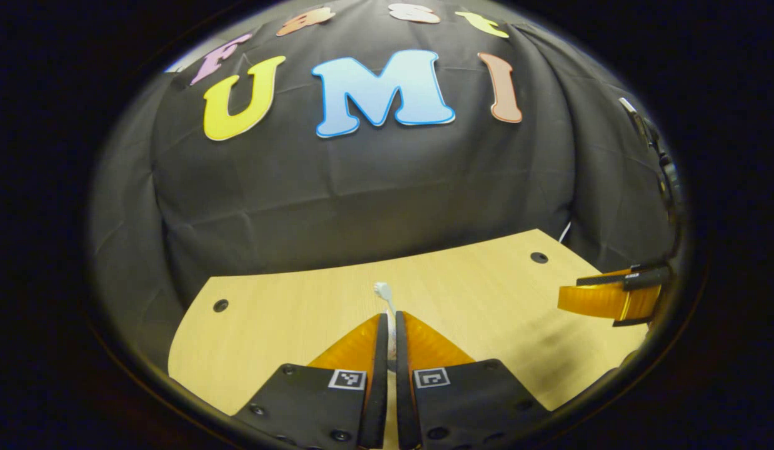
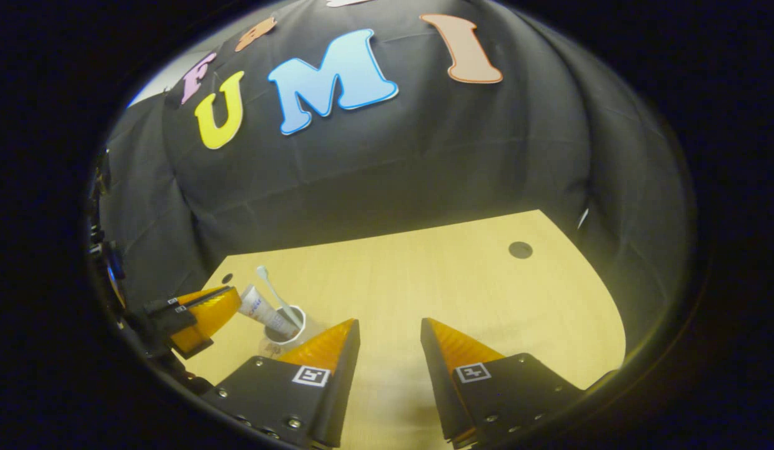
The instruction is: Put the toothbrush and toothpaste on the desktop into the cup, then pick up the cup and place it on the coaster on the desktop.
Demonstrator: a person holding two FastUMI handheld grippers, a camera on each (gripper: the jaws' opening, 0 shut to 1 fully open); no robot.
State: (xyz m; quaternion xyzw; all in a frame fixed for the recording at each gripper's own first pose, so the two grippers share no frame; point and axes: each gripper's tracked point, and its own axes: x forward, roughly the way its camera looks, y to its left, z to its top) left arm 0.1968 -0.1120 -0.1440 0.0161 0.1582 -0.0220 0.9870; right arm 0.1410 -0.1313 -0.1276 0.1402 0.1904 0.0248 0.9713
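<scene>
- While the toothbrush (image 2: 271, 289) and toothpaste (image 2: 262, 310) leaned in the cup (image 2: 286, 332) at the desk's (image 2: 424, 281) near left, we saw our left gripper (image 1: 387, 322) with fingers nearly together on a white stem, probably steadying that brush.
- Our right gripper (image 2: 390, 331) hovered with fingers apart, empty.
- We could not make out the coaster.

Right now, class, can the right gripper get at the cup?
Probably yes: the right gripper stands open and the cup sits close beside its finger, though the left gripper hovers at the cup's far side.
</scene>
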